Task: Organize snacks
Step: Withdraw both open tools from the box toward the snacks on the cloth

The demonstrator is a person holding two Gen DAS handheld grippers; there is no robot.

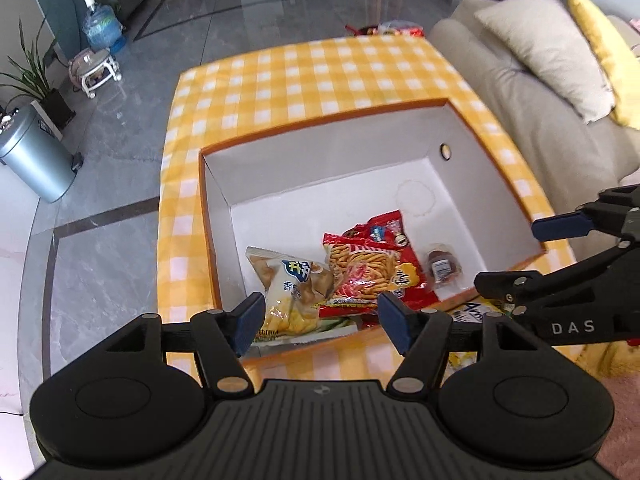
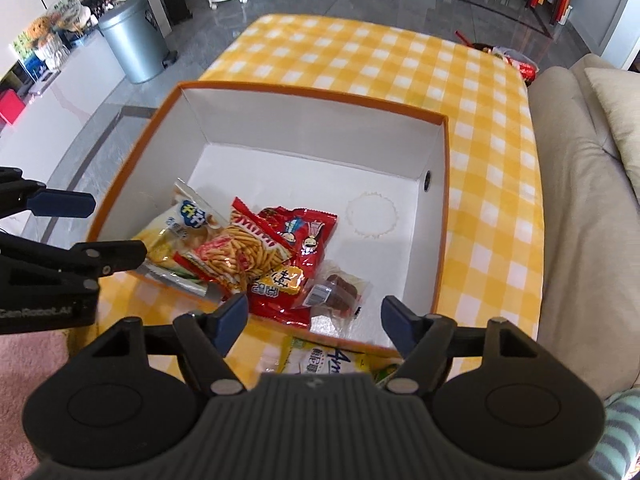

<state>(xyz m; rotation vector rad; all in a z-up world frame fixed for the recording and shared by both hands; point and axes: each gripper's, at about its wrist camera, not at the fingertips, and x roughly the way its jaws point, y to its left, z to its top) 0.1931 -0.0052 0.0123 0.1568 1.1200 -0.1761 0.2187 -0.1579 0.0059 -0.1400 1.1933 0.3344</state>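
An orange-rimmed white box (image 1: pixel 320 120) (image 2: pixel 312 94) stands on the yellow checked tablecloth (image 1: pixel 304 72) (image 2: pixel 360 52). In its near end lie a pale yellow snack bag (image 1: pixel 284 280) (image 2: pixel 176 232), a red bag of orange sticks (image 1: pixel 368 268) (image 2: pixel 248 256), a second red bag (image 2: pixel 308 228) and a small clear-wrapped brown cake (image 1: pixel 442 266) (image 2: pixel 340 292). My left gripper (image 1: pixel 320 316) hangs open above the near rim, nothing between its fingers. My right gripper (image 2: pixel 314 320) is open too, above the box's near right corner. A yellow-white packet (image 2: pixel 328 360) (image 1: pixel 476 312) lies on the cloth outside the box.
A beige sofa (image 1: pixel 520 92) (image 2: pixel 580 200) with cushions borders the table's right side. A grey bin (image 1: pixel 32 160) (image 2: pixel 132 44) stands on the tiled floor to the left. More red packets (image 1: pixel 400 30) (image 2: pixel 516 64) lie at the table's far edge. The box's far half is bare.
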